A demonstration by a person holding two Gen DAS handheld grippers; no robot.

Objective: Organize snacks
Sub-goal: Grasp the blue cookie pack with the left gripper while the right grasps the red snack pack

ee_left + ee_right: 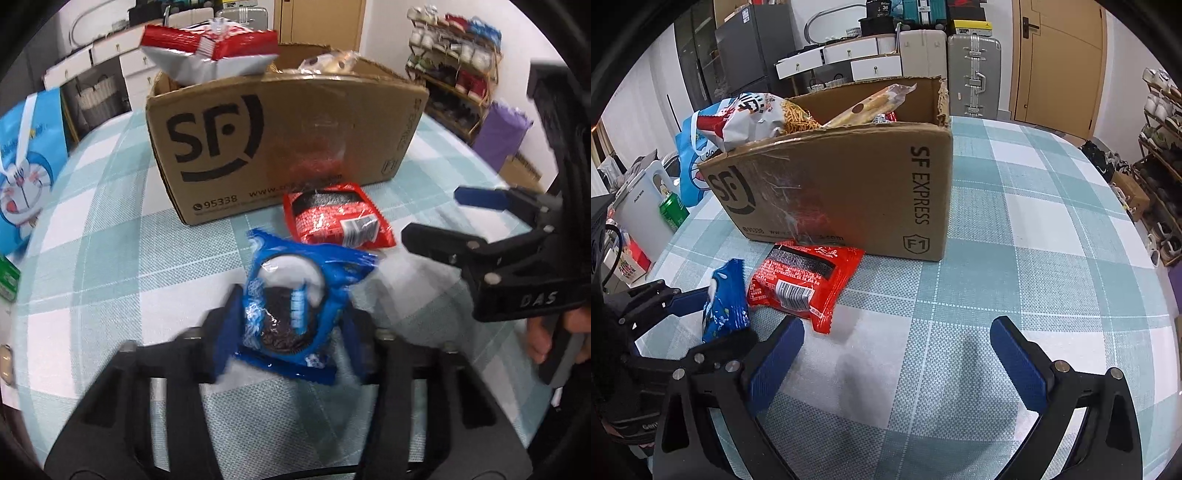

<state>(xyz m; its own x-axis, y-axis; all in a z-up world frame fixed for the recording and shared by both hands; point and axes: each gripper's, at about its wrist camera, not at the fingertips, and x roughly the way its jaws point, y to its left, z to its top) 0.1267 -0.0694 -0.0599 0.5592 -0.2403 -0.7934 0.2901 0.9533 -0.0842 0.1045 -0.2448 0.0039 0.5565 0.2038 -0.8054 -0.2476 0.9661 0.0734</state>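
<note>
The blue cookie packet [286, 295] sits pinched in the left claw [291, 317], just above the worktop [1015, 229] before the cardboard box [280, 140]. Its slick film could slip free. The right claw [897, 350] gapes wide, empty.

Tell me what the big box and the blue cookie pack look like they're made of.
Box: brown corrugated cardboard, matte, with a ragged torn rim and shiny clear tape over the print. Blue cookie pack, held in the left gripper: thin glossy plastic film, probably; it crinkles and glints, with crimped ends.
</note>
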